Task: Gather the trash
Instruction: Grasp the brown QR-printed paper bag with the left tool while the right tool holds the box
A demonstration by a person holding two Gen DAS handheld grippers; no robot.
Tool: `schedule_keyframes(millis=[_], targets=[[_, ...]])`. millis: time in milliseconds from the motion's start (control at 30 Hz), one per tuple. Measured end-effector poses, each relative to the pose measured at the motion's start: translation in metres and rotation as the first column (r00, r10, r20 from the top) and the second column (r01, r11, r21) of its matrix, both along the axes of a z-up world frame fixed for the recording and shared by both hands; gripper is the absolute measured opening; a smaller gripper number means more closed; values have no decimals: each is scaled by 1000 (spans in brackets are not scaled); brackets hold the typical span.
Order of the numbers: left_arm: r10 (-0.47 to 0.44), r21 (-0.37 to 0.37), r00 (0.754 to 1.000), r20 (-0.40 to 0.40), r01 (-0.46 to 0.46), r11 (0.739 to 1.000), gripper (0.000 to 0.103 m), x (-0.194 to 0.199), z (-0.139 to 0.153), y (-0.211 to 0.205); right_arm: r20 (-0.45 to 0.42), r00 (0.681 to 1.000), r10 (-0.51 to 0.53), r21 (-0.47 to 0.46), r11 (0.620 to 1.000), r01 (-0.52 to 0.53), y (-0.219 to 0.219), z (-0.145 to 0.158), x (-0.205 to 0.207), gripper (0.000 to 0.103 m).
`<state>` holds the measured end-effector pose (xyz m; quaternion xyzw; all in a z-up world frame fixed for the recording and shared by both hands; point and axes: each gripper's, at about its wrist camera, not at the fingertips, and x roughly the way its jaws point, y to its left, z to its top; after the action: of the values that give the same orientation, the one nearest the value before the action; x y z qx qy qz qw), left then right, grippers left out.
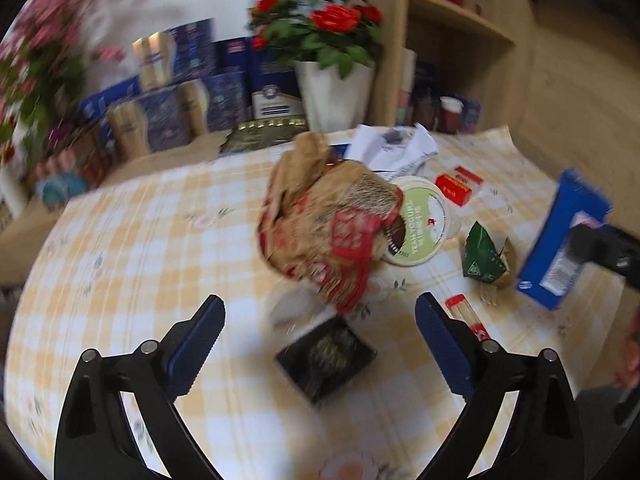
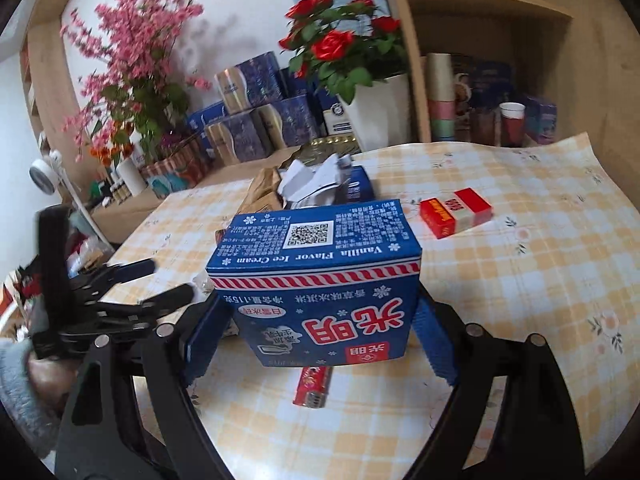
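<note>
My right gripper (image 2: 318,300) is shut on a blue ice cream box (image 2: 320,280), pads pressed on both of its sides, holding it clear above the checked tablecloth (image 2: 520,280). That box (image 1: 564,240) also shows at the right of the left wrist view. My left gripper (image 1: 320,308) hangs open over the table with nothing held; a black packet (image 1: 326,356) lies below it. Ahead lie a crumpled brown-and-red paper bag (image 1: 320,232), a white yoghurt tub (image 1: 424,220), a green wrapper (image 1: 484,256), a red pack (image 1: 458,188), crumpled white paper (image 1: 396,148) and a red tube (image 2: 314,386).
A white pot of red roses (image 1: 332,92) and stacked blue boxes (image 1: 192,100) stand behind the table's far edge. Wooden shelves (image 2: 480,12) with cups rise at the back right. Pink flowers (image 2: 136,48) fill the back left. A person's sleeve (image 2: 16,392) is at the lower left.
</note>
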<state>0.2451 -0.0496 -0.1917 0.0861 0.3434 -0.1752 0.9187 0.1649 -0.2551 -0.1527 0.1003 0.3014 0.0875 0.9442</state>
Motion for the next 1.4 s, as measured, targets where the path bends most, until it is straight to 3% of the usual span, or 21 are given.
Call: schedule_keyframes(millis=[133, 367, 467, 533, 633, 667, 833, 1100, 1400], targets=[[-41, 135, 999, 35, 35, 990, 93, 23, -7, -28, 12, 1000, -22, 17, 1000, 22, -16, -2, -8, 84], [-39, 234, 999, -8, 39, 971, 93, 70, -20, -45, 14, 998, -60, 59, 996, 59, -43, -7, -21, 84], [-43, 252, 998, -45, 53, 966, 73, 81, -24, -48, 13, 997, -71, 67, 995, 70, -52, -10, -28, 84], [-44, 254, 998, -35, 52, 966, 71, 81, -20, -48, 10, 997, -80, 74, 994, 79, -57, -12, -30, 84], [-59, 234, 998, -7, 59, 971, 67, 75, -8, -45, 10, 996, -88, 83, 993, 87, -63, -12, -34, 84], [-52, 218, 999, 10, 49, 975, 56, 73, -2, -42, 10, 996, -89, 84, 993, 88, -63, -12, -35, 84], [7, 57, 1000, -4, -7, 998, 52, 74, 26, -18, 16, 996, -86, 92, 992, 84, -61, -10, -35, 84], [77, -62, 997, 32, -75, 995, 50, 68, 71, 16, 25, 998, -60, 95, 994, 57, -48, -5, -39, 84], [-13, -130, 999, 34, 18, 991, 50, -8, 105, 36, 26, 999, -34, 115, 993, 30, -41, 8, -55, 84]])
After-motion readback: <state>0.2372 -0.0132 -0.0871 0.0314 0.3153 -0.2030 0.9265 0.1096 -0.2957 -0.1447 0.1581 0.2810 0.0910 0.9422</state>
